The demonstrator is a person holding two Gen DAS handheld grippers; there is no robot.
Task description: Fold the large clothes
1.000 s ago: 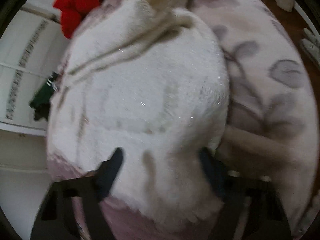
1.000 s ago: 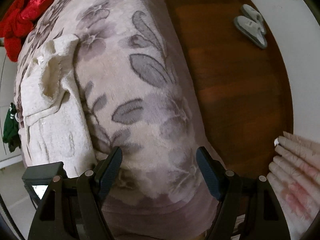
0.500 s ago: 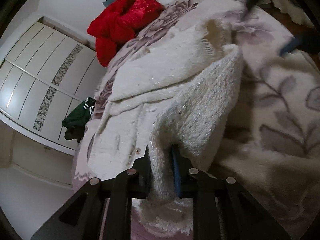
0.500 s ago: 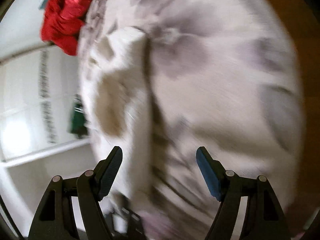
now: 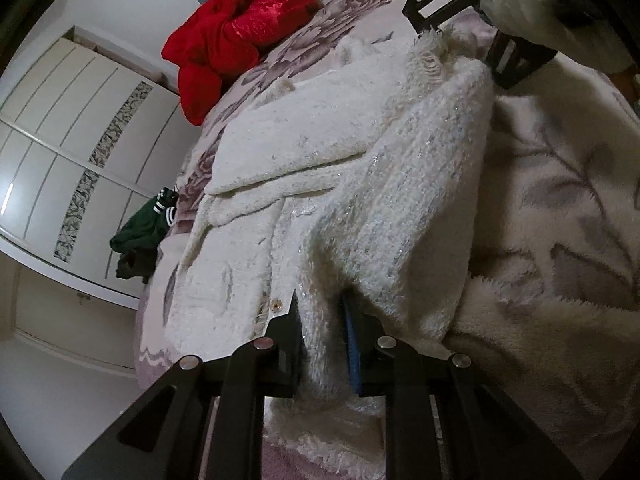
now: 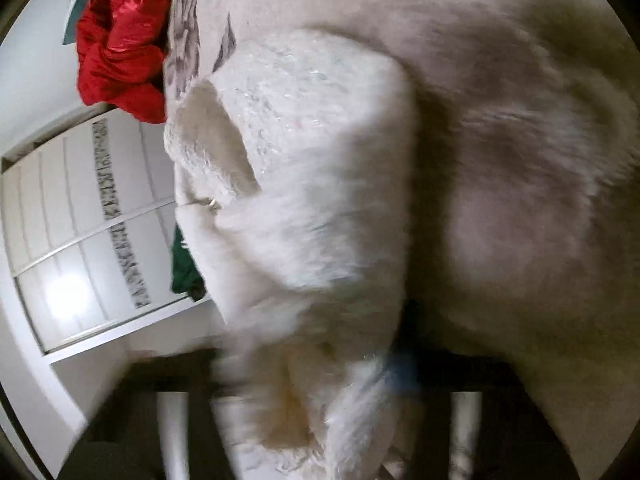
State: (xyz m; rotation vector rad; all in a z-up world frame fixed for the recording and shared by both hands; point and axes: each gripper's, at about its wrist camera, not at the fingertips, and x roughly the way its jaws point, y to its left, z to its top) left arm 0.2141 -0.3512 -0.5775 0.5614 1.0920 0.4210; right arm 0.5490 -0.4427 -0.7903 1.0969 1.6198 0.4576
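A fluffy white cardigan [image 5: 360, 160] lies partly folded on the flowered bed blanket [image 5: 560, 200]. My left gripper [image 5: 320, 308] is shut on its near edge, beside a small button [image 5: 276, 303], and lifts a fold of it. My right gripper [image 5: 460, 54], in a white-gloved hand [image 5: 516, 0], is at the cardigan's far end. The blurred right wrist view shows the cardigan [image 6: 312, 140] bunched between the right gripper's [image 6: 312, 364] jaws, which are closing on it, with a blue pad [image 6: 400, 368] against the fabric.
A crumpled red garment [image 5: 232, 40] lies at the far end of the bed, and a dark green garment [image 5: 140, 236] hangs off its left side. White wardrobe doors [image 5: 60, 120] stand to the left. The blanket [image 6: 520, 160] spreads out to the right.
My left gripper closed on the cardigan's near edge and raised it a little. My right gripper swung down from above the bed's side to the cardigan's far end and narrowed onto the fabric.
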